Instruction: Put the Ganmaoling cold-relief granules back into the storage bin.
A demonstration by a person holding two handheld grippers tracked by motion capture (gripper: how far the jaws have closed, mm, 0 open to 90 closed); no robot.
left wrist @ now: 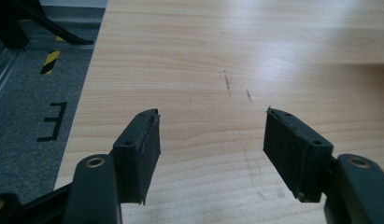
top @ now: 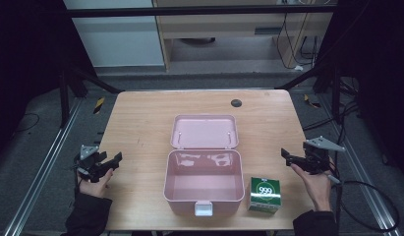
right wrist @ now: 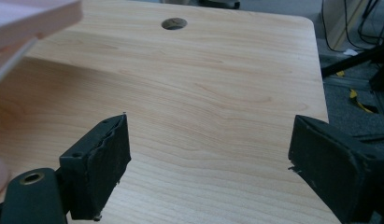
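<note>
A pink plastic case (top: 203, 181) stands open in the middle of the wooden table (top: 140, 118), its lid (top: 204, 131) laid back flat behind it and its inside bare. To the right of the case, near the front edge, sits a small green and white box (top: 264, 194) marked 999. My left gripper (top: 114, 159) hovers at the table's left edge, open, with only bare wood between its jaws (left wrist: 211, 135). My right gripper (top: 286, 156) is held at the right side, just above the green box, also open wide over bare wood (right wrist: 208, 149).
A dark round hole (top: 236, 103) lies near the table's far edge, also seen in the right gripper view as the hole (right wrist: 174, 23). Black frame struts (top: 91, 78) flank the table. Cables (top: 371, 196) trail on the floor at right. Yellow-black tape (left wrist: 50, 61) marks the floor at left.
</note>
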